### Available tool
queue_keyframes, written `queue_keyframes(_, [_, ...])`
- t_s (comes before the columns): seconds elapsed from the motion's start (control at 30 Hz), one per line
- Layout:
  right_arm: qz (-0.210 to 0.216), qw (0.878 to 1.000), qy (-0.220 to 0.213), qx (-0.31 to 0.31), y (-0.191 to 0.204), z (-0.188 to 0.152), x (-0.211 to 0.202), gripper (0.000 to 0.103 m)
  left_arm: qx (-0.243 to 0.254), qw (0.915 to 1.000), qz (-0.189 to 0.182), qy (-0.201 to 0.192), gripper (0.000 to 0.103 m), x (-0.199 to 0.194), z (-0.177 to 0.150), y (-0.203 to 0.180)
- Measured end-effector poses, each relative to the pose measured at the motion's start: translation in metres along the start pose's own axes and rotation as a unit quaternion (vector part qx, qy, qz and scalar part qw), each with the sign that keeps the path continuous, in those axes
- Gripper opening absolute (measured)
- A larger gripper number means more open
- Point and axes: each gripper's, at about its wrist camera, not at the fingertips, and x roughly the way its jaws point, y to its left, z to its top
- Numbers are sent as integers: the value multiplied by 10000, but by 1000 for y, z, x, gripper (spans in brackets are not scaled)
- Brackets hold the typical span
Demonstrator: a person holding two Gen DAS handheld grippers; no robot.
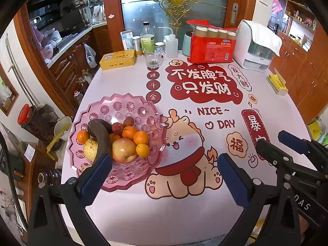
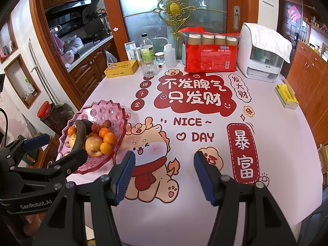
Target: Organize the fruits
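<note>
A pink plastic fruit bowl point(image 1: 131, 106) stands at the table's left edge, also in the right wrist view point(image 2: 102, 110). It holds a red apple point(image 1: 124, 149), several oranges point(image 1: 141, 137), a dark overripe banana point(image 1: 100, 137), a yellow pear point(image 1: 90, 146) and lychees point(image 1: 129, 121). My left gripper point(image 1: 164, 174) is open and empty, just in front and right of the bowl. My right gripper point(image 2: 164, 176) is open and empty over the cartoon print, right of the bowl. Each gripper shows in the other's view: right point(image 1: 291, 143), left point(image 2: 53, 147).
A printed pink tablecloth point(image 1: 205, 215) covers the table. At the back stand a yellow tin point(image 1: 117, 59), a glass point(image 1: 152, 57), bottles point(image 1: 147, 39), a red pack of cups point(image 1: 211, 43) and a white appliance point(image 1: 254, 45). A yellow box point(image 1: 276, 82) lies at the right edge.
</note>
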Motion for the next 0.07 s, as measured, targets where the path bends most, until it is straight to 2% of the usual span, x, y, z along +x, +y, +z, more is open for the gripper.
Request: queue_keyframes(0.07, [4, 10000, 6, -7, -2, 1, 0, 60, 6, 10000, -4, 13, 102, 0, -2, 1])
